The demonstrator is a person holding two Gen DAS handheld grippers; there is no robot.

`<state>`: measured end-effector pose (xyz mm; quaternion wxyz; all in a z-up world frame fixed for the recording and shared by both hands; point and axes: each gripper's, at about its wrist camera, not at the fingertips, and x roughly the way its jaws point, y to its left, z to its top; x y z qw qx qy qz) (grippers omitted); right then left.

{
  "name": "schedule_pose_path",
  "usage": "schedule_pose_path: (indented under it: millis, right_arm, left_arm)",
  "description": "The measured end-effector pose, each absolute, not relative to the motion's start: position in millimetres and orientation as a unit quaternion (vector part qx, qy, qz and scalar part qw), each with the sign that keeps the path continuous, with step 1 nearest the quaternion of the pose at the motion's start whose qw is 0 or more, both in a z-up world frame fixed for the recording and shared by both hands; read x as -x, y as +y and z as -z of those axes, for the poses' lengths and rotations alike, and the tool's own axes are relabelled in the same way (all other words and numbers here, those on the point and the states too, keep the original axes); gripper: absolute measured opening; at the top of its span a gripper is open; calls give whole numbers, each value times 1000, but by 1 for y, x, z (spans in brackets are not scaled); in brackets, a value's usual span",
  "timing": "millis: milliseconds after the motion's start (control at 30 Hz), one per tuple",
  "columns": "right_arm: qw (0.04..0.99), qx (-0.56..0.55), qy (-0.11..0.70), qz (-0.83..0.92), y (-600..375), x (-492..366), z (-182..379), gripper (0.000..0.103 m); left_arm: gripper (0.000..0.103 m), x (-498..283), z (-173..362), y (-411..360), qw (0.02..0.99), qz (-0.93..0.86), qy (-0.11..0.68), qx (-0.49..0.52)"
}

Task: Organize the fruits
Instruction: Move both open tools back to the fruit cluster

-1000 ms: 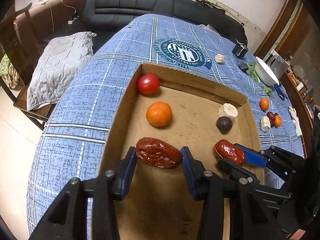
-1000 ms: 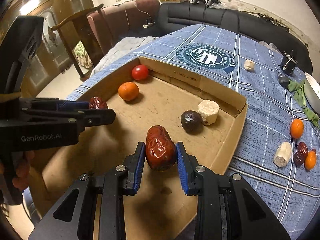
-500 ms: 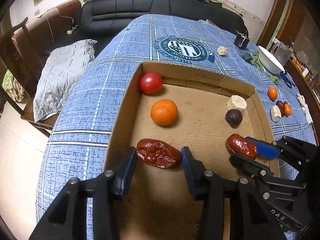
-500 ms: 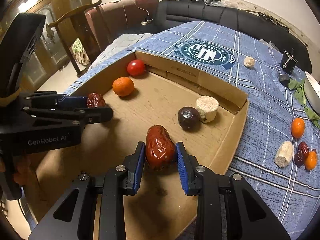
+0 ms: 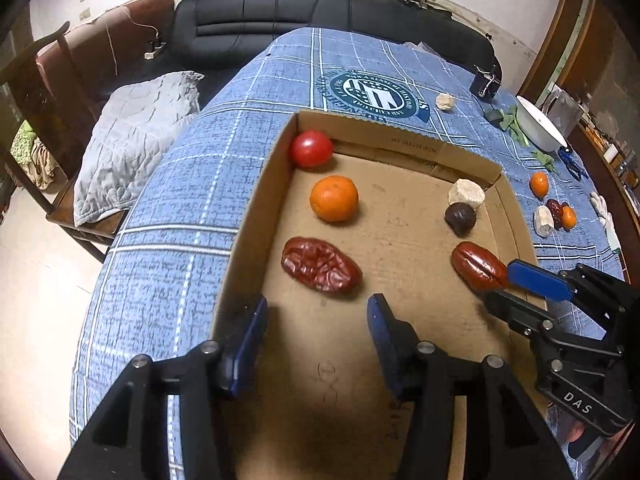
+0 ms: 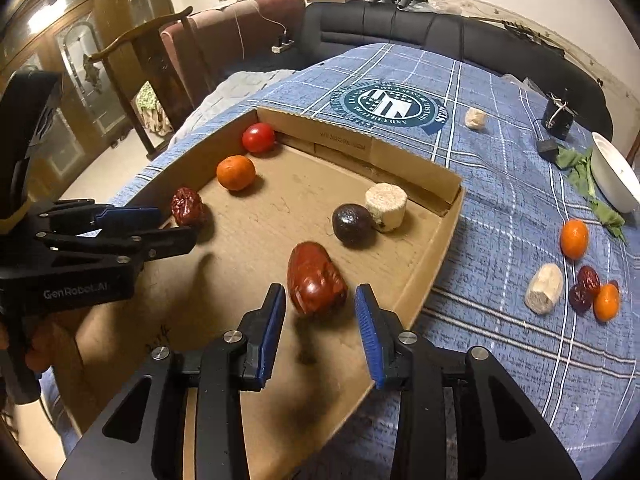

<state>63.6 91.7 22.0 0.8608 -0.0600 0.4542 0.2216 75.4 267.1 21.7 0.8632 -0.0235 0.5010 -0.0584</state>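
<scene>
Left gripper (image 5: 316, 316) at lower centre of the frame, fingers apart and just opened wider, wrinkled red date (image 5: 320, 265) lying free on the cardboard tray (image 5: 256, 216) floor just beyond the tips. Right gripper (image 6: 320, 312) likewise spread, just opened, second red date (image 6: 316, 278) resting loose between the tips. Tomato (image 5: 311, 148) and orange (image 5: 334, 198) lined up above along the tray's left wall. More fruit at right on the tabletop (image 6: 500, 208).

Dim warm indoor light, soft shadows beneath fruit, strong fisheye bending, dark vignetted corners
</scene>
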Motion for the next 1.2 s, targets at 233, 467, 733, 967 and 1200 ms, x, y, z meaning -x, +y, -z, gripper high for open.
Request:
schedule_pose_path:
  millis: [233,467,733,967,1200]
  right_arm:
    - [864,73,444,-227,87,-44,-30,35]
    - [864,66,436,-243,77,-22,-41,35]
    - [868,58,438,-228,48,-6,-44,38]
    - [873,19,450,-188,-4,2,-37,46]
    - [879,-5,459,-126,-66,6,-30,50]
  left_arm:
    - [68,-58,-30,265,871,37,490,27]
    - [77,-42,-40,254,877,20,480,26]
    - [84,-29,-51,223,880,26,474,13]
    - [85,-22,-59,181,879,52,473,-2]
    - [85,-19,-66,134,879,78,470,-25]
